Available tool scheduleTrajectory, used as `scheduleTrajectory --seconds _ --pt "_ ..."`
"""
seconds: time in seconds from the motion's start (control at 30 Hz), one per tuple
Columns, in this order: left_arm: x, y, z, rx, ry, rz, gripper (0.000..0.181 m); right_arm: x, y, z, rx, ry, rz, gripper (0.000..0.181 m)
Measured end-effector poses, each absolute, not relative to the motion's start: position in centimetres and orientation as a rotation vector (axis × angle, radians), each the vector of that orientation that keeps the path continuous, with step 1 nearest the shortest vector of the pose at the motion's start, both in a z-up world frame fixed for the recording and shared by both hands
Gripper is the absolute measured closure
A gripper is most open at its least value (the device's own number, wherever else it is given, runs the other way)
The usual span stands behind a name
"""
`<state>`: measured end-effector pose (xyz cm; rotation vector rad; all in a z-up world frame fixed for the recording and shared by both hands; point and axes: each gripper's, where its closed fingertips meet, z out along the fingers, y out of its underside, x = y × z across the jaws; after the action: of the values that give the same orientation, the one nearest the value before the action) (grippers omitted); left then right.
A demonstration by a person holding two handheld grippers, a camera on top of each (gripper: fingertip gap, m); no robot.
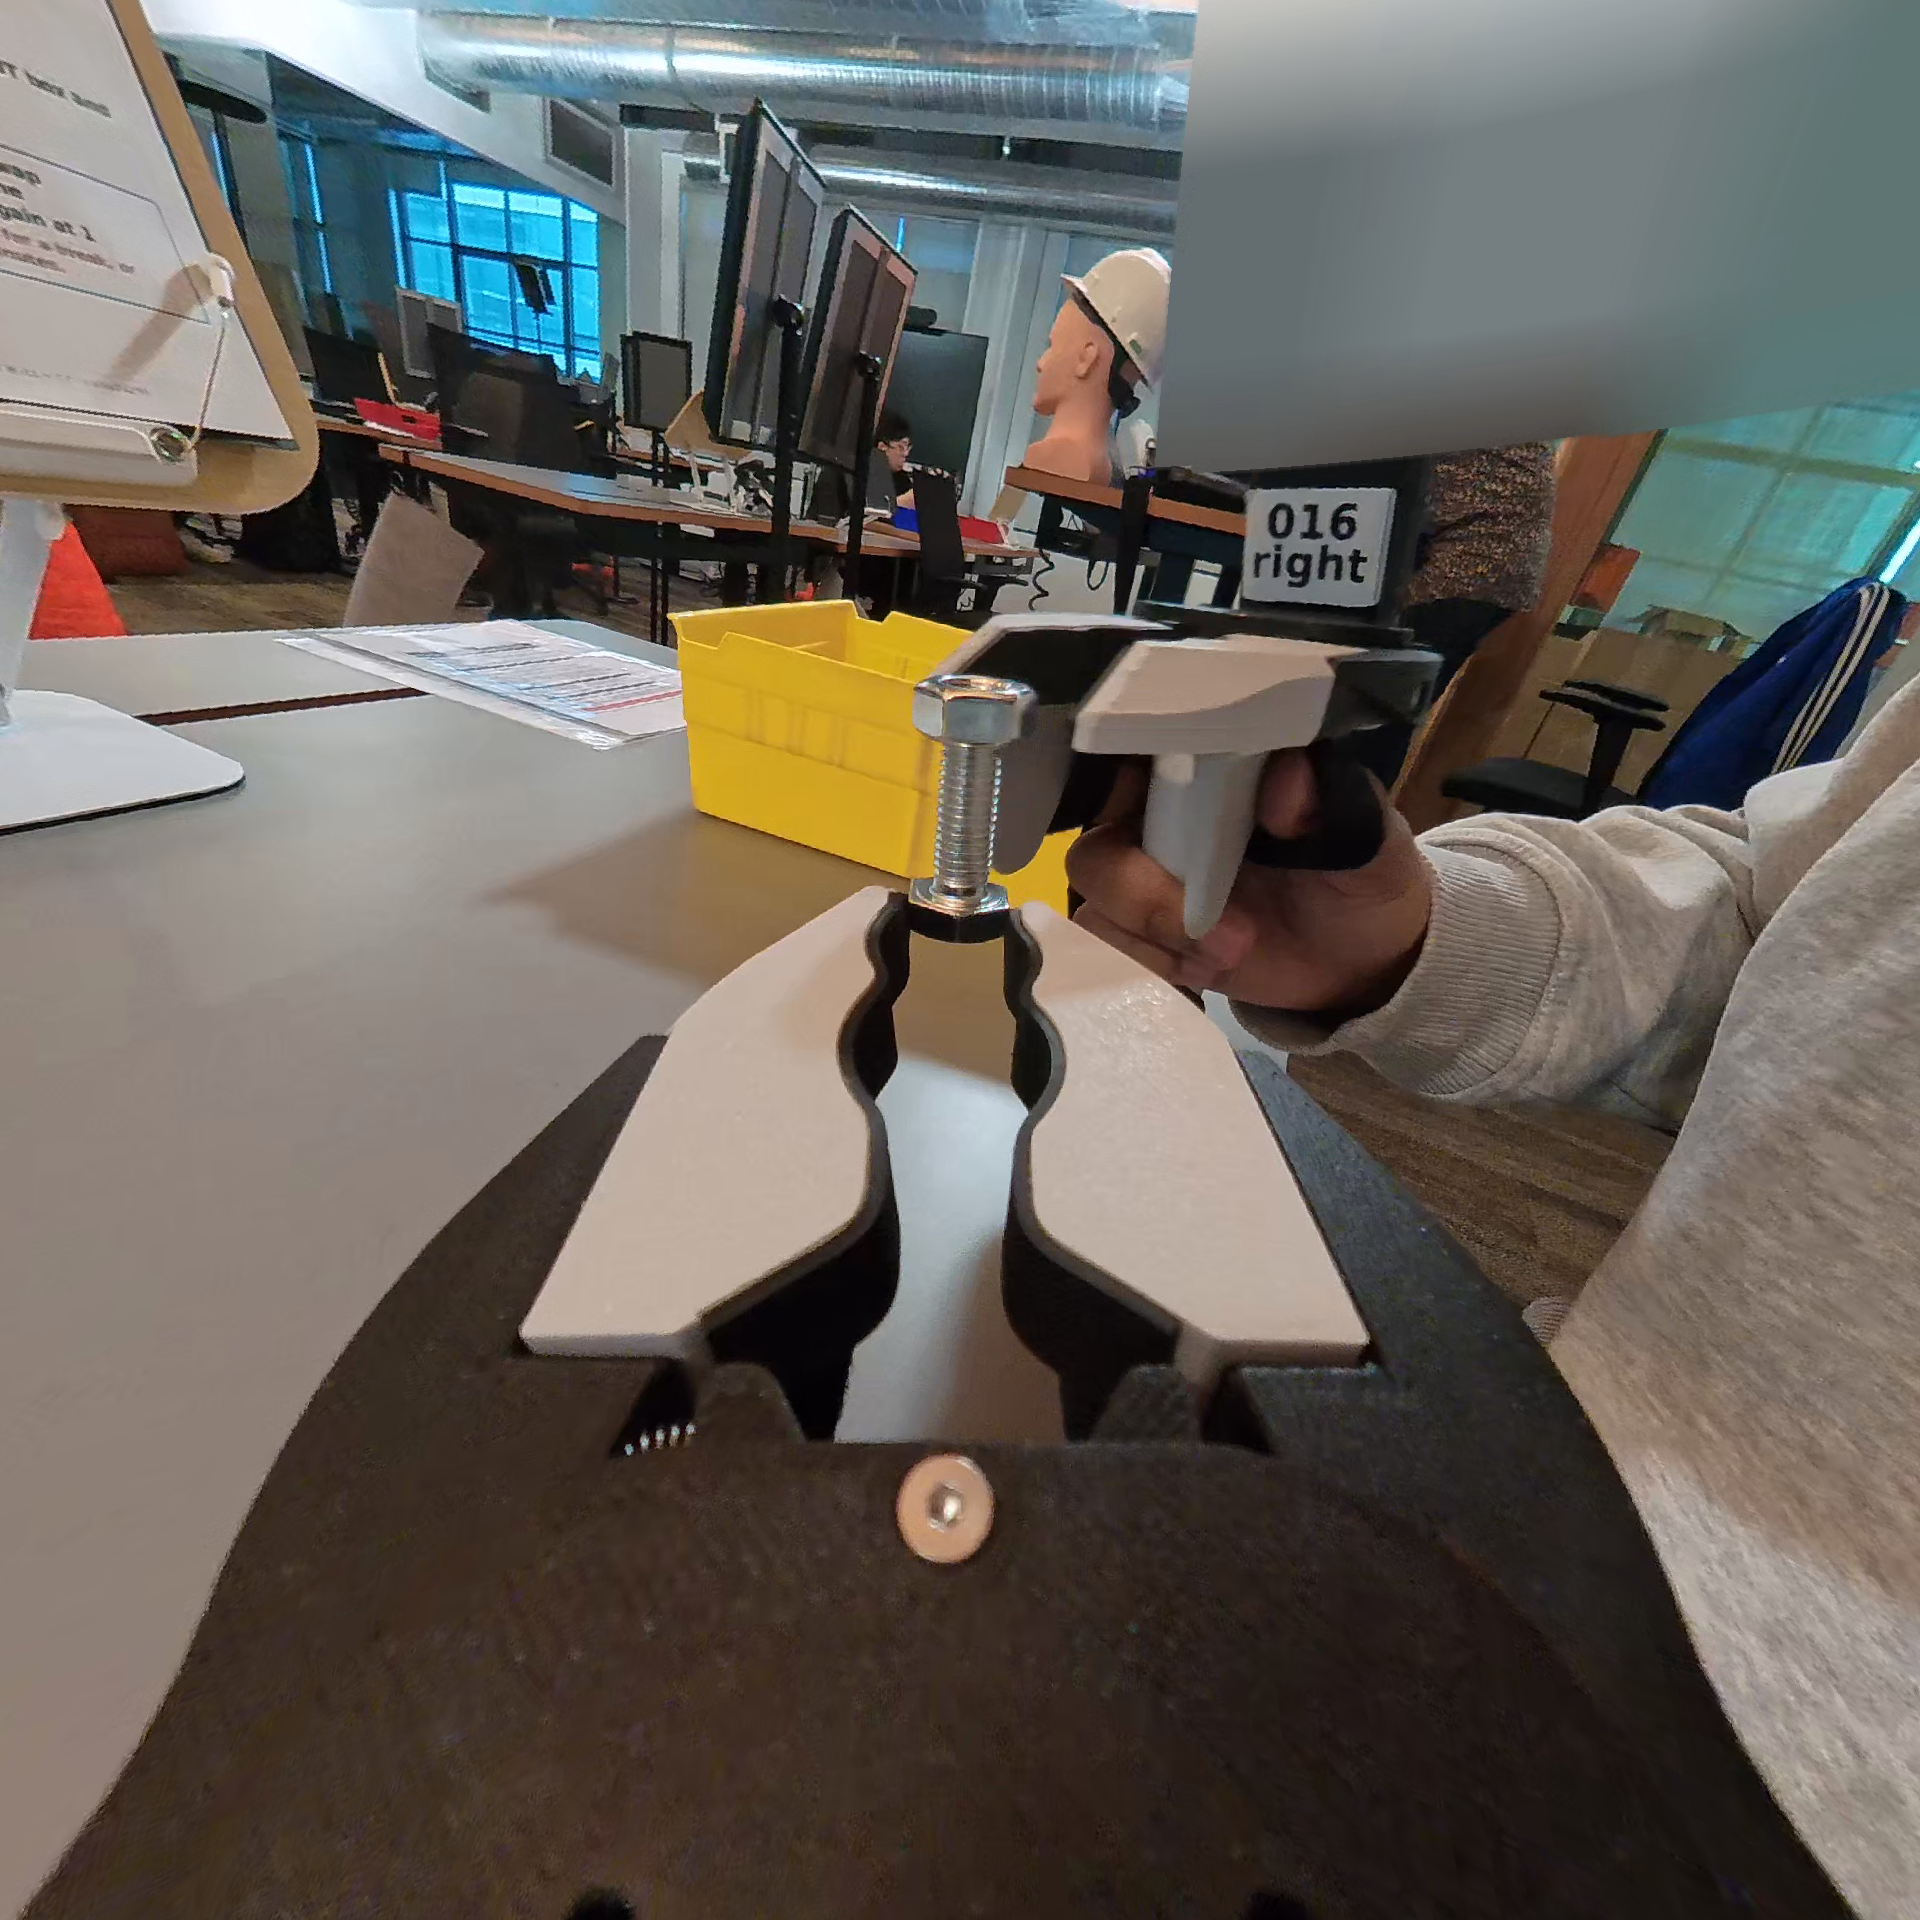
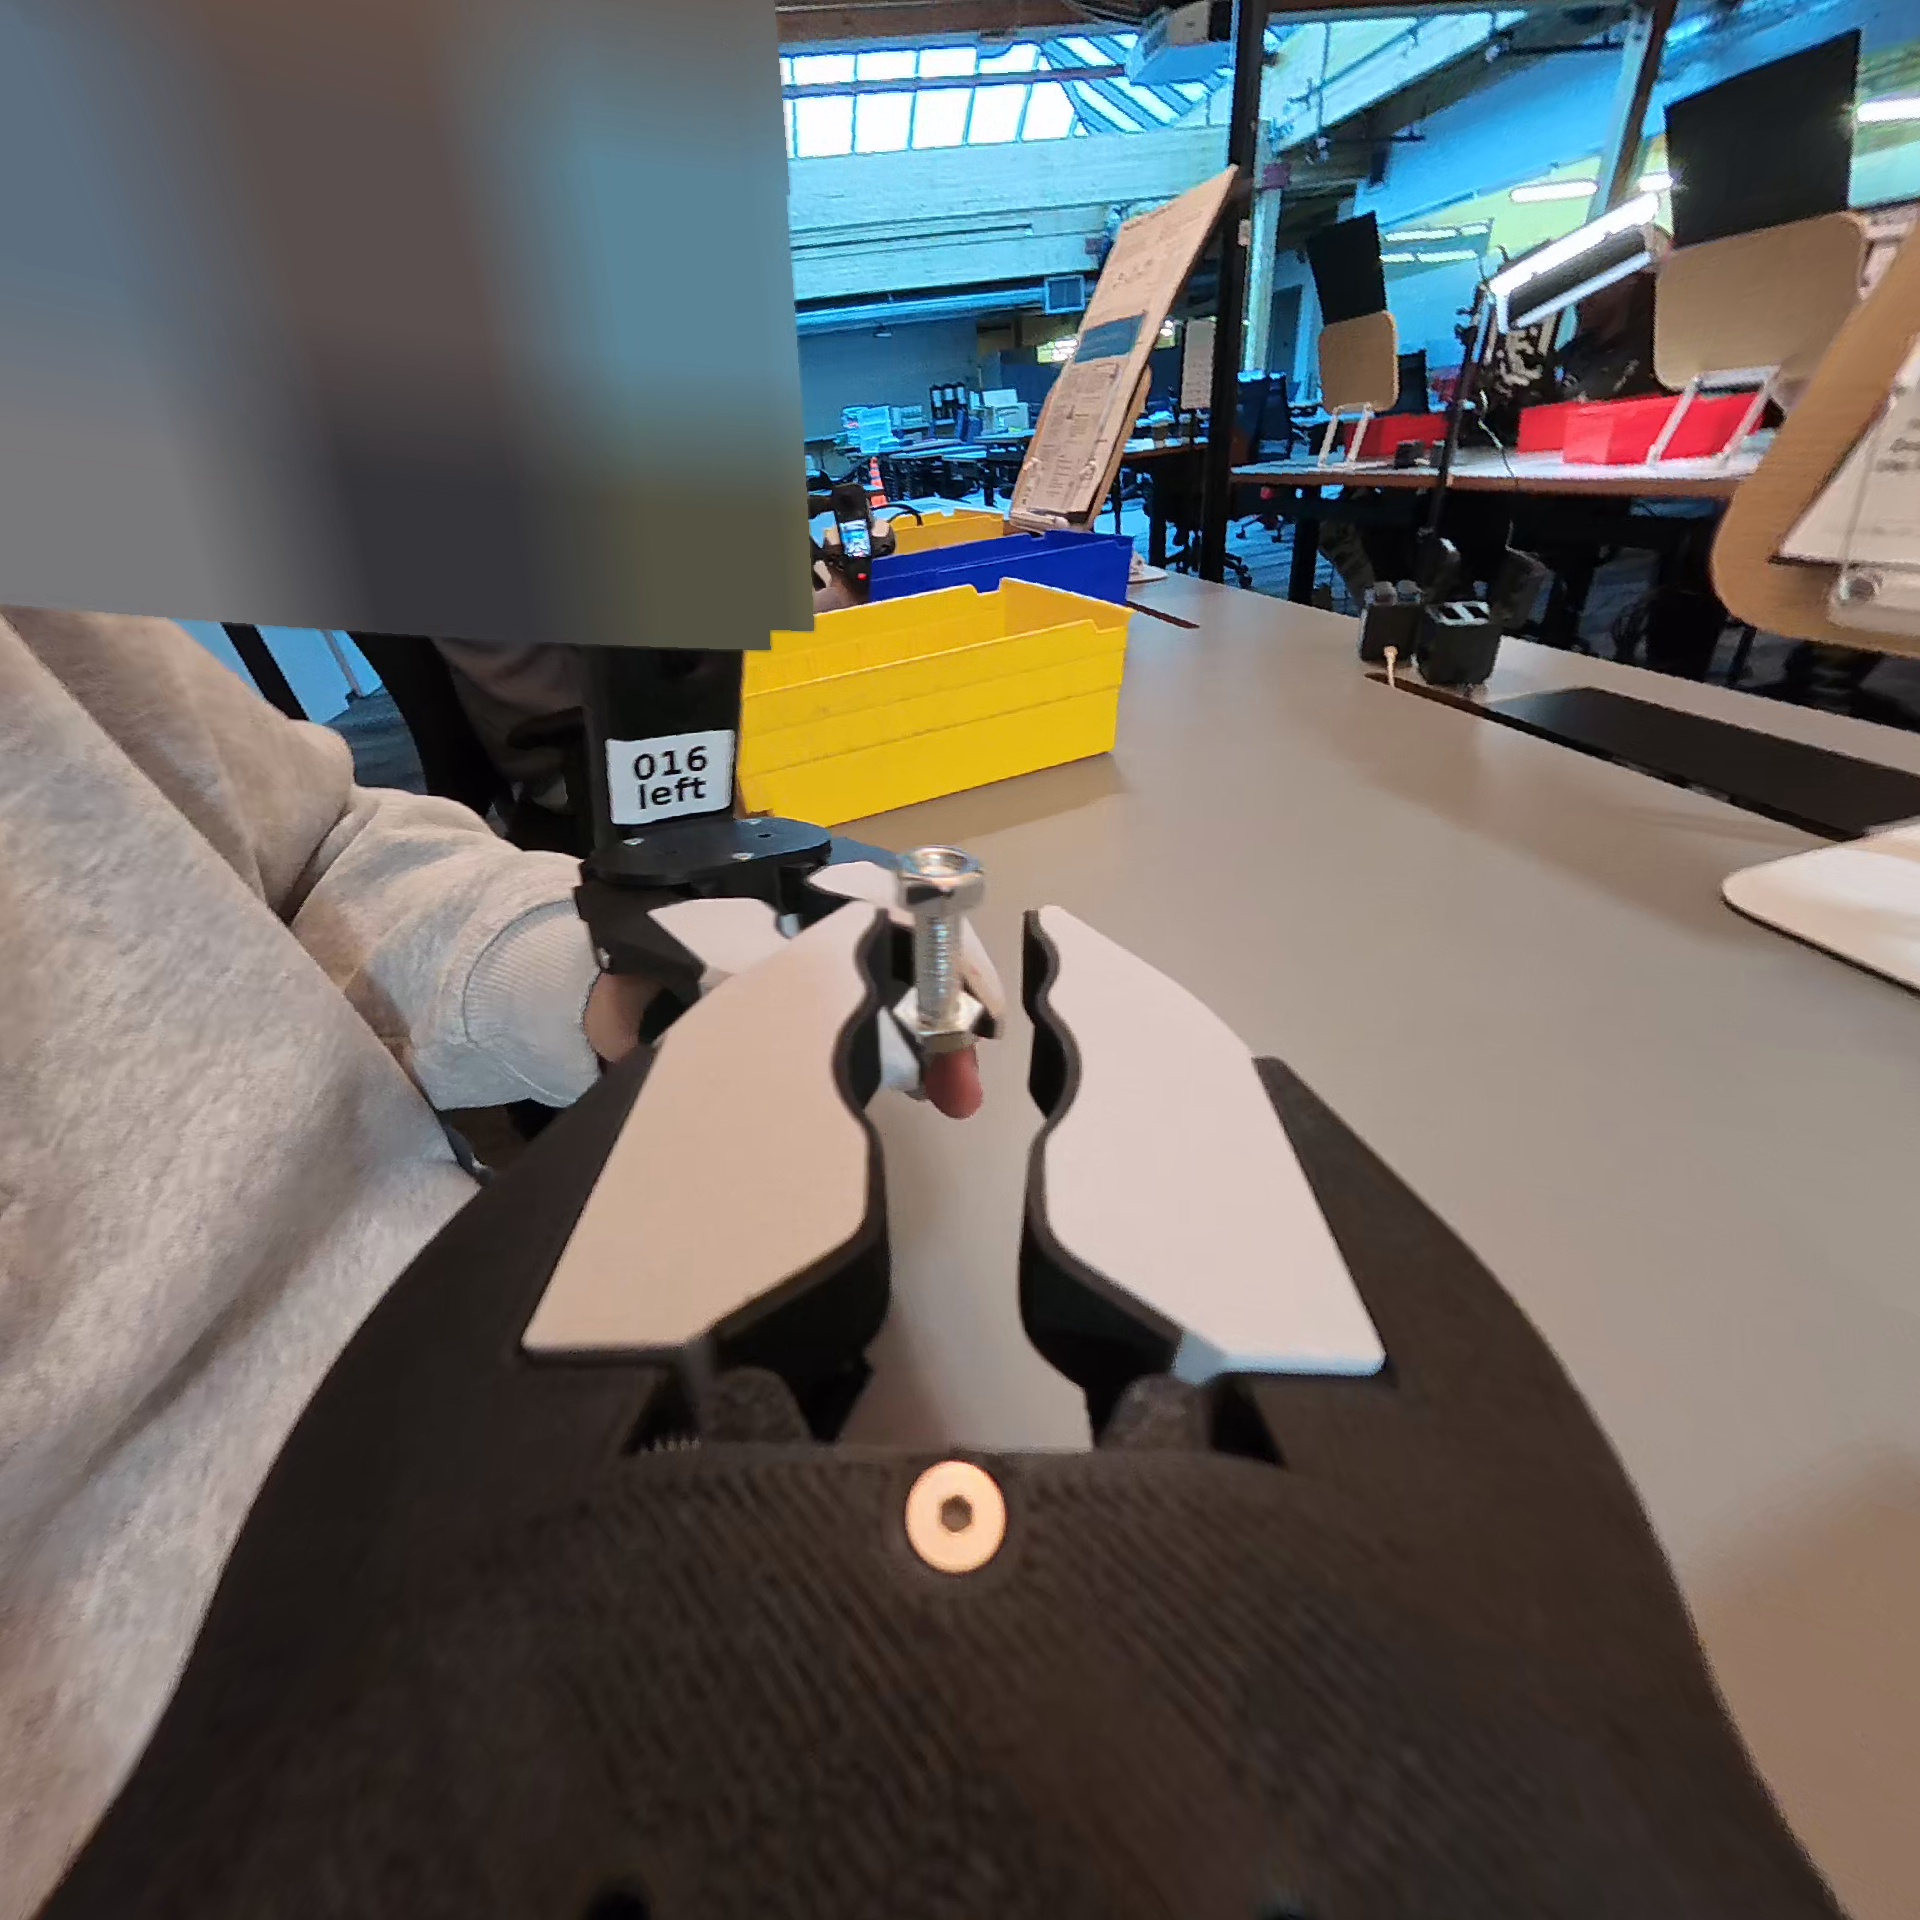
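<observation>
Left gripper [image 1: 956, 927] clamps the silver hex nut [image 1: 958, 896] low on the silver threaded hex bolt [image 1: 966, 790]; right gripper [image 2: 961, 930] seemingly straddles the bolt, unclenched.

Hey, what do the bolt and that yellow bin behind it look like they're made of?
The hex bolt looks like bright plated steel: silvery, shiny, with crisp threads that catch the light. The nut at its lower end has the same metallic sheen. The yellow bin looks like moulded plastic: uniform opaque colour, smooth, slightly glossy walls with ribs.
</observation>
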<state>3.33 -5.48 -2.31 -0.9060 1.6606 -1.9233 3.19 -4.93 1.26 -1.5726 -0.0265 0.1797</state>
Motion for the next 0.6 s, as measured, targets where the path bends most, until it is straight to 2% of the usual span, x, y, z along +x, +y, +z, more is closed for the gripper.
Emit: scheduleTrajectory --seconds 0.17,0.37,0.6 --pt "3.2 -5.8 -2.6 -0.9 1.685 -1.916 0.163 2.2 -4.5 1.2 -1.601 -0.073 0.112 0.154" --pt "3.0 -6.1 -2.6 -0.879 1.697 -1.916 0.163 2.6 -4.6 1.2 -1.61 -0.065 0.063 0.162" --pt "3.2 -5.8 -2.4 -0.897 1.673 -1.938 0.163 4.0 -5.2 1.4 -1.581 0.004 0.102 0.163"
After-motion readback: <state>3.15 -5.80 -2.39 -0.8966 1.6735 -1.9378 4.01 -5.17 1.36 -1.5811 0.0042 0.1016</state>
